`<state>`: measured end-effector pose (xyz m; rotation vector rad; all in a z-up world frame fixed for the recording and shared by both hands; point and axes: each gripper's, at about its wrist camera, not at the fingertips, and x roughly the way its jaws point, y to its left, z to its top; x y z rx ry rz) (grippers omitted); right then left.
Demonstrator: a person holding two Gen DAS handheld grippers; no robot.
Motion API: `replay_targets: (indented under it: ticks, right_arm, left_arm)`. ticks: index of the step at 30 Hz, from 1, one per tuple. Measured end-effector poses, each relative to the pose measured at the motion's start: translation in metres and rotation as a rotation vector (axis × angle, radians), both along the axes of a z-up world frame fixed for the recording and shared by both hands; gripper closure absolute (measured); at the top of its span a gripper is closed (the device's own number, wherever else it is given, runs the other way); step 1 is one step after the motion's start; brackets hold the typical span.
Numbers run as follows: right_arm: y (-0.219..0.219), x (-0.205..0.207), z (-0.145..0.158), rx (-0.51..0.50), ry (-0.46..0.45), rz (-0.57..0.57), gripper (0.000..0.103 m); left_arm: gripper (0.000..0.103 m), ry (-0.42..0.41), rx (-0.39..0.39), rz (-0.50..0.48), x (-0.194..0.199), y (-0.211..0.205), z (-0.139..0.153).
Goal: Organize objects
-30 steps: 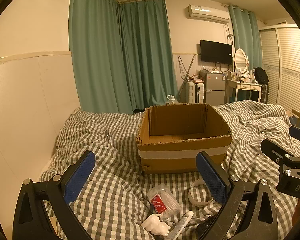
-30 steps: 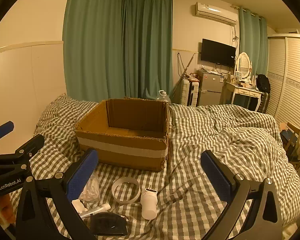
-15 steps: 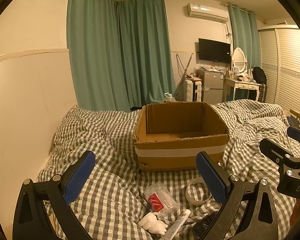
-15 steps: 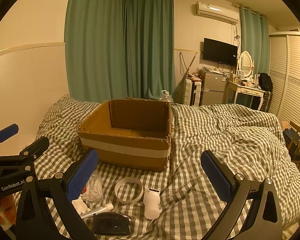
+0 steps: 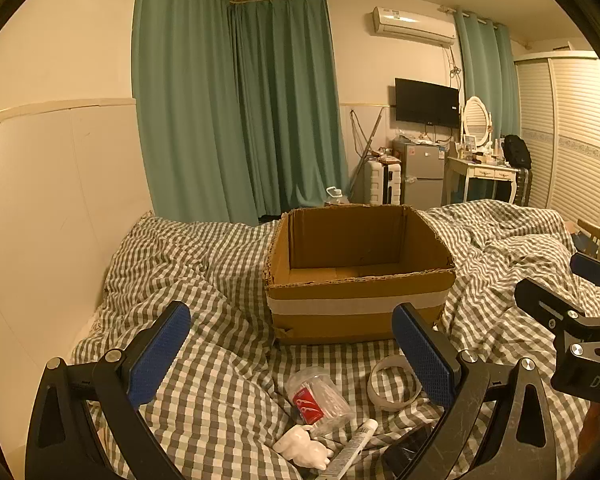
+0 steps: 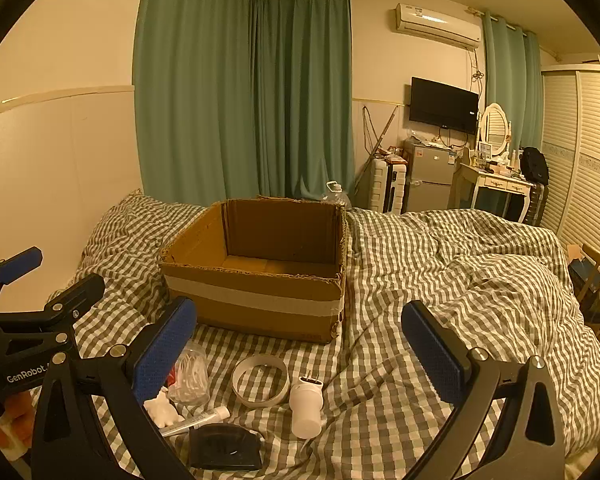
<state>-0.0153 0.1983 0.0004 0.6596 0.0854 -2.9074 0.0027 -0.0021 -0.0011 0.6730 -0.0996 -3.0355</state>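
Nothing packed yet, both grippers spread wide and empty

The cardboard box (image 6: 260,268) sits empty on the checked duvet (image 6: 460,280), with the clear tub (image 5: 320,398), tape ring (image 6: 260,385) and white bottle (image 6: 306,406) in front. Soft bedding could let that tub roll away when nudged. "GenRobot" is readable on the left gripper (image 5: 292,360); the right gripper (image 6: 300,344) shows "DAS".
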Motion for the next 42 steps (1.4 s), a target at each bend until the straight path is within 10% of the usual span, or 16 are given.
replay_targets:
  ticks: [27,42]
  right_arm:
    - [0.003,-0.006,-0.009,0.025,-0.031,-0.004,0.0]
    - [0.015,-0.05,-0.061,0.062,-0.198,-0.026,0.002]
  left_arm:
    - [0.0,-0.018,0.007,0.005,-0.003,0.0,-0.008]
    - [0.0,-0.217,-0.006,0.011,-0.057,-0.002,-0.057]
